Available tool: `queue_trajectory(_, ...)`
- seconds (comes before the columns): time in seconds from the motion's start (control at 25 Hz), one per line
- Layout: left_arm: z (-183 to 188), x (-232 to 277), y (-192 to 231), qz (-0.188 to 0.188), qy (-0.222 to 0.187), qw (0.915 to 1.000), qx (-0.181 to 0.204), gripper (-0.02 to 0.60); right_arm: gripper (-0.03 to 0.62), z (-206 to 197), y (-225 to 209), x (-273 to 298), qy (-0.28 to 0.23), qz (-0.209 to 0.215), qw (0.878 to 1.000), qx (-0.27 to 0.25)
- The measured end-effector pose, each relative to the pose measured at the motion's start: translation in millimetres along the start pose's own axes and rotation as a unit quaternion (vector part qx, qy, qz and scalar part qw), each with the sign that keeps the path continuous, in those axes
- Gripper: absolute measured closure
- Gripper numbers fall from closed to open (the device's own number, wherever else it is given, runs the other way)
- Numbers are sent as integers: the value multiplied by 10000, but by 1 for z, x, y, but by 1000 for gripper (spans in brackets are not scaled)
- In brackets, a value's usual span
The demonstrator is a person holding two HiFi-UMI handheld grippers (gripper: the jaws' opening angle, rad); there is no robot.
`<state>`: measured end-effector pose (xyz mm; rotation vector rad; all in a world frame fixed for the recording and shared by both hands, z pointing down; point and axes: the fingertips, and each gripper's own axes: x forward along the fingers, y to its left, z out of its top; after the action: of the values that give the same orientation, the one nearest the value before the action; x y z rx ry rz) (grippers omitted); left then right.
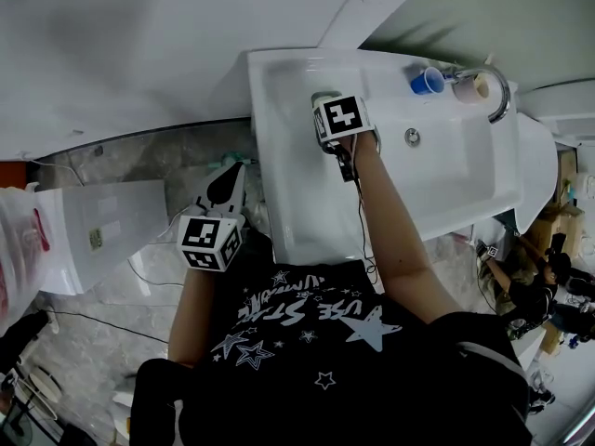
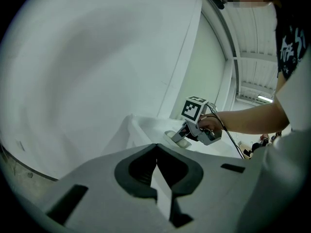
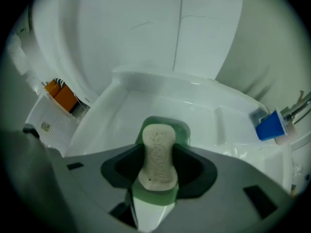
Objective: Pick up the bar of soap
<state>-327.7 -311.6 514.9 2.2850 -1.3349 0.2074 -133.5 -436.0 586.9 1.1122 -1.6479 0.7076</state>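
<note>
White sink. In its green soap dish lies the bar of soap, long axis pointing straight away from my right gripper, whose jaws clamp its two long sides. My left gripper, jaws together and empty, hangs well apart.

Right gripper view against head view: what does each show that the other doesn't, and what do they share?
Only the right gripper view: the bar of soap, with the jaws pressed against its sides. Only the head view: the left gripper, held low beside the sink, and the drain. Both: that white sink and the blue cup.
</note>
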Motion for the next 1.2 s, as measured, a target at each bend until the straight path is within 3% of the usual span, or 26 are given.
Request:
queue_trajectory(0.24, 1, 5, -12, -122, 54, 9999, 94, 572, 401, -1, -1, 5, 587, 21, 9983, -59)
queue_trajectory(0.4, 0, 6, -16, -159, 90, 9997, 139, 572, 401, -1, -2, 6, 662, 48, 9978, -33)
queue_trajectory(0.64, 1, 2, -22, -143, 79, 9997, 171, 572, 402, 8, 1, 3, 356, 83, 9988, -313)
queue_trajectory(0.92, 5, -7, -24, -77, 9, 9998, 192, 572, 404, 2, 6, -6, 150, 238, 9995, -113)
queue_trajectory(1.2, 7, -13, -34, -42, -22, 9997, 244, 572, 405, 16, -1, -43, -643, 632, 9954, 310)
